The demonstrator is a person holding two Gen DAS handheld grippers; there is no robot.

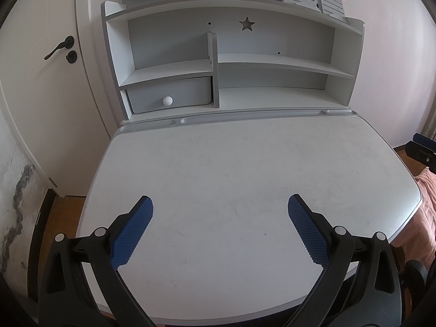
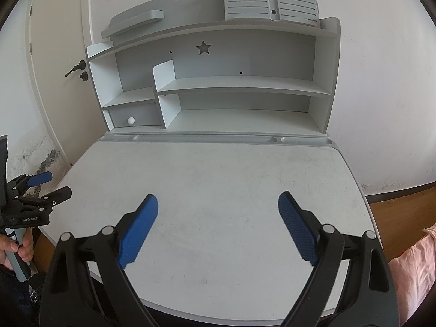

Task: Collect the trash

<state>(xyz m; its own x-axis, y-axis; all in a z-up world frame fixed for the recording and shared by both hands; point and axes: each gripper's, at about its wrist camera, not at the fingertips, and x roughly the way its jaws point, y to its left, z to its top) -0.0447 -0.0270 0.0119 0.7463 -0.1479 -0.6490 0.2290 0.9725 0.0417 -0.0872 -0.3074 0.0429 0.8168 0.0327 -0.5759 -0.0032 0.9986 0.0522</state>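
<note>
We are holding the left claw [image 1: 220,227] and the right claw [image 2: 218,227] spread wide and gripping nothing above the scuffed pale grey worktop [image 1: 245,169]. No trash is showing in either view, so we cannot tell its position or long axis; searching probably comes next.

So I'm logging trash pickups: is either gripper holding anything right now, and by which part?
Nothing is held. The left gripper and right gripper both hover over the desk with jaws wide open.
</note>
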